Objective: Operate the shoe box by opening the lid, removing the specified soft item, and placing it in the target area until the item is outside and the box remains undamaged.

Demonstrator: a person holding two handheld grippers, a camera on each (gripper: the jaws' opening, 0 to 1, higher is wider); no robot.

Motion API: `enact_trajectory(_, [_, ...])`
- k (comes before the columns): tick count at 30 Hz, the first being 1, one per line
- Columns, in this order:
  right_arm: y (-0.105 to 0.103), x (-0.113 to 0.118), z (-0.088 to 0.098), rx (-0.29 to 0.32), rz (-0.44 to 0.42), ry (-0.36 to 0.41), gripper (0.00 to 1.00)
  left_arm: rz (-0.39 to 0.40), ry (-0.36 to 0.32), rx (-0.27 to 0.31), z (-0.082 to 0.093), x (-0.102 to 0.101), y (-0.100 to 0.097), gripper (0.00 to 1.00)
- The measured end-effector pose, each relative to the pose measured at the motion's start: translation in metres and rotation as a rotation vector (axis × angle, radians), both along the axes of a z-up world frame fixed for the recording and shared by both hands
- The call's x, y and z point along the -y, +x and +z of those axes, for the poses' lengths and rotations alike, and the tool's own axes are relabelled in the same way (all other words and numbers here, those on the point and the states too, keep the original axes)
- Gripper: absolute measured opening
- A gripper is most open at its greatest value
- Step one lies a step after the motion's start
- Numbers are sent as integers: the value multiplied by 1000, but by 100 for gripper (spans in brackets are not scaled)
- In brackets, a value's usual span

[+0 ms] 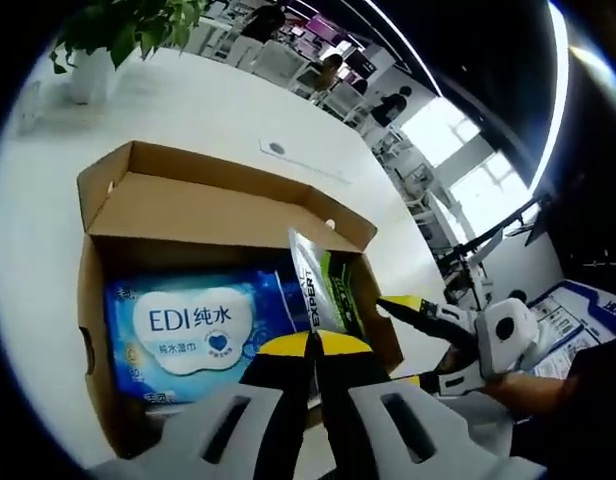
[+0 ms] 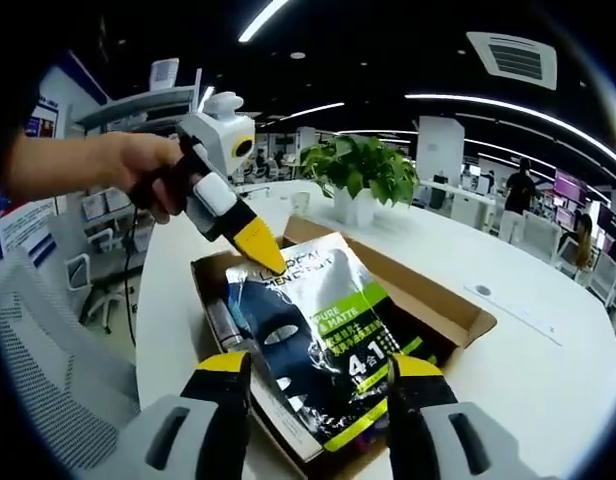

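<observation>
Already your left gripper (image 1: 310,345) had its jaws clamped on the top edge of the sachet (image 1: 323,290), which stood up out of the open box (image 1: 98,300), directly ahead of the tips. To the left of those jaws, a blue wipes pack (image 1: 188,325) lay flat in the box. In the right gripper view, the sachet (image 2: 323,345) hung with its long axis running away from your right gripper (image 2: 320,385), its lower end sitting between those jaws, which stood apart and clear of it. The left gripper (image 2: 258,245) pinched the far end. I judged the left nearer and in control; lifting it free mattered next.
</observation>
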State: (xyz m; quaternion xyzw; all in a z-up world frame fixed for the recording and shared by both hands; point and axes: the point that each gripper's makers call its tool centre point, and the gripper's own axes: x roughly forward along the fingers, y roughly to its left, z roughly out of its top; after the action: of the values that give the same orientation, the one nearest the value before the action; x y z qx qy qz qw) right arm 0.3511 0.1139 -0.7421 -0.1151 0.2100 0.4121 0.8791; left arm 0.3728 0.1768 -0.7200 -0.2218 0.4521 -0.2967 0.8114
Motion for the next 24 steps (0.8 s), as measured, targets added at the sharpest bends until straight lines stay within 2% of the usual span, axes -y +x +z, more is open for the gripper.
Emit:
enact_trajectory(10, [2,-10,-5,15,-7,-8,46,8,-8,-26,6,6,0,0])
enact_trajectory(17, [2,-13,-11,23,2,-37,39,1,-27,-23,13,12,0,0])
enact_trajectory(24, [4,-15,-10,61,11,-67,32,-7,-20,-7,16,14,1,0])
